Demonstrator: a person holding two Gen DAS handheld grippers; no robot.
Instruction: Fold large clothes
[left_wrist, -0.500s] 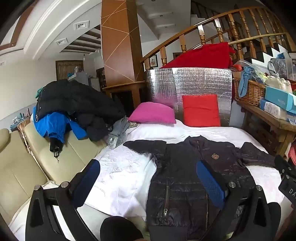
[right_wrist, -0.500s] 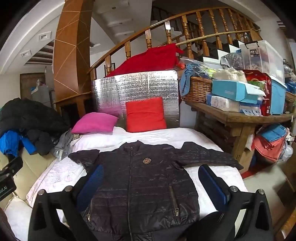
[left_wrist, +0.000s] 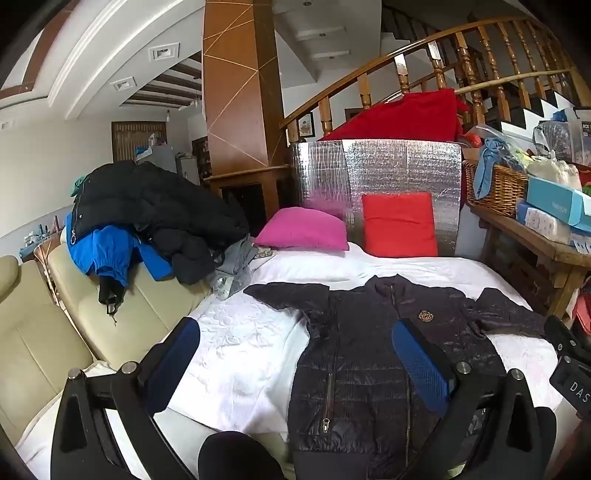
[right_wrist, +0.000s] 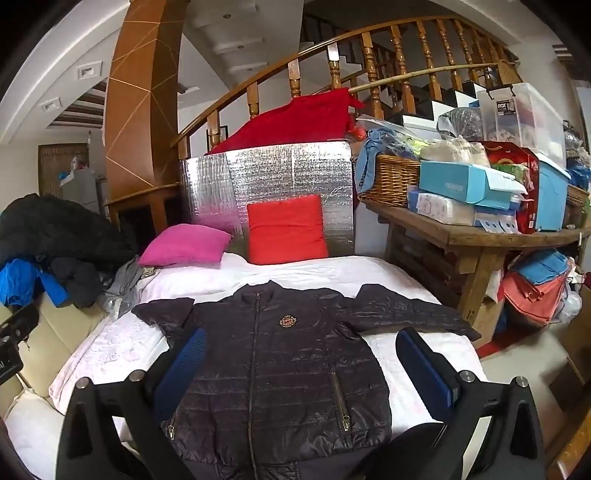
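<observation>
Cloth, foil, wood and wicker

The quilted jacket (right_wrist: 288, 373) had a faint synthetic sheen; the bed (right_wrist: 388, 273) wore a white, crinkled matt cover. Behind, the foil panel (right_wrist: 288, 173) gleamed silver, the banister (right_wrist: 369, 66) was varnished wood, the basket (right_wrist: 391, 181) woven wicker, the sofa (left_wrist: 40, 339) smooth cream leather.

Both views are evenly lit by soft, diffuse indoor light, with no hard shadows. The white bed cover (left_wrist: 236, 354) runs bright, close to washed out. The foil panel (right_wrist: 280, 177) glints with speckled glare. Fisheye distortion bends the railing (right_wrist: 369, 44) and pillar (left_wrist: 236, 88), and black vignetting fills the corners. Focus is sharp overall, with slight softness at the rims.
</observation>
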